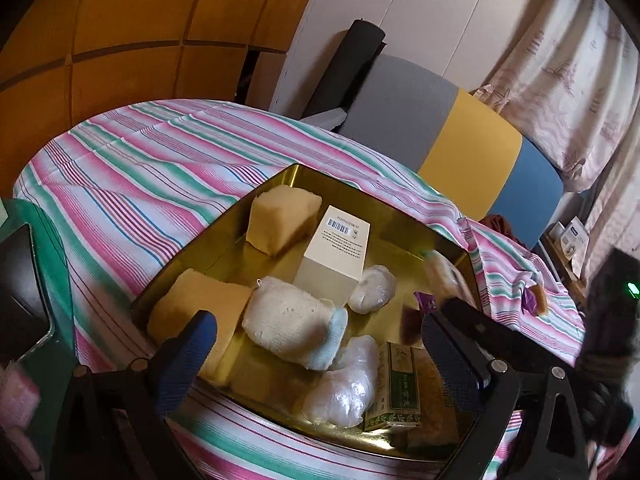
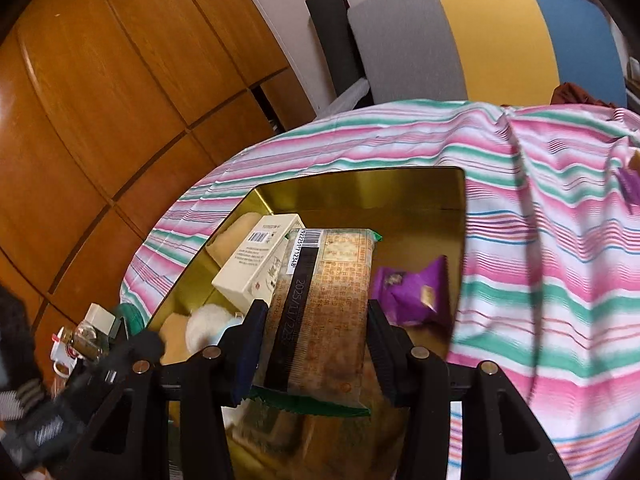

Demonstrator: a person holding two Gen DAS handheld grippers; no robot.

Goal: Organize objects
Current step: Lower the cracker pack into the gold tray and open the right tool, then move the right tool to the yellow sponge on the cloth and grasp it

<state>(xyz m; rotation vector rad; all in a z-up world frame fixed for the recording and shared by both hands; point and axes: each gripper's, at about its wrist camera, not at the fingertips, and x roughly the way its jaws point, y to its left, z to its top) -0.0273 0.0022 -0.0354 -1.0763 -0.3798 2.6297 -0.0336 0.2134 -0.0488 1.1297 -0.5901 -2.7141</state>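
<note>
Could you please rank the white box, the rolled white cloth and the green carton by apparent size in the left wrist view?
1. White box and rolled white cloth: look alike, so unranked.
2. Green carton: smallest, though partly hidden by the nearer left tongs.

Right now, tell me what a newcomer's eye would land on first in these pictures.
First, the gold tray on the pink and green striped cloth, crowded with a white box, tan sponge blocks and a rolled white cloth. Next, the brown snack packet clamped in the right tongs above the tray, beside a purple packet. The left tongs stand wide open, holding nothing.
</note>
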